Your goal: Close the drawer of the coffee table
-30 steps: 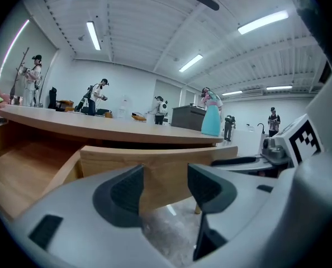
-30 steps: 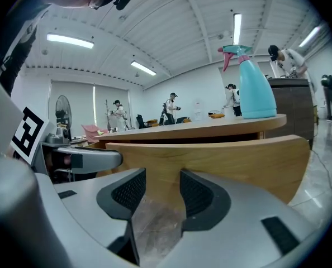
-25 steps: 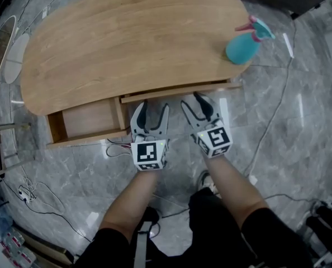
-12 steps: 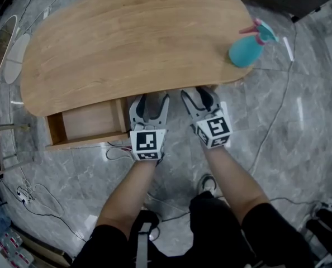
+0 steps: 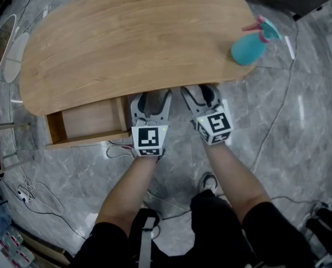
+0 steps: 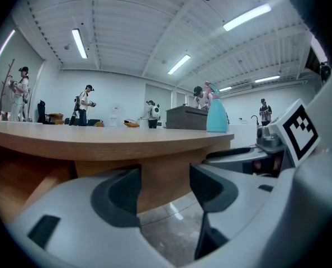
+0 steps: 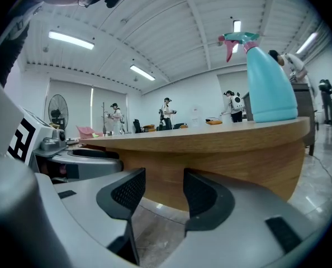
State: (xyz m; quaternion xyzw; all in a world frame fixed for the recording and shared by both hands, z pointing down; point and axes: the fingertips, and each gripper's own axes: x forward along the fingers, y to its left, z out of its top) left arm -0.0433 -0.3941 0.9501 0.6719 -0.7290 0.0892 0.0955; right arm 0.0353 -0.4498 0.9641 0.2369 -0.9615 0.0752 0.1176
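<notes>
Left tongs (image 5: 152, 97), right tongs (image 5: 201, 92) forward, drawer (image 7: 164, 175) closed

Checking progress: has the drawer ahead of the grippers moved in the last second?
Yes. The right-hand drawer slid inward under the tabletop edge; the open left-hand drawer has not shifted.

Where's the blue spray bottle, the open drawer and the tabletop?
spray bottle (image 5: 247, 49): head view, its round teal body.
open drawer (image 5: 90, 119): head view, its bare wooden floor.
tabletop (image 5: 127, 38): head view, middle of the wood.
</notes>
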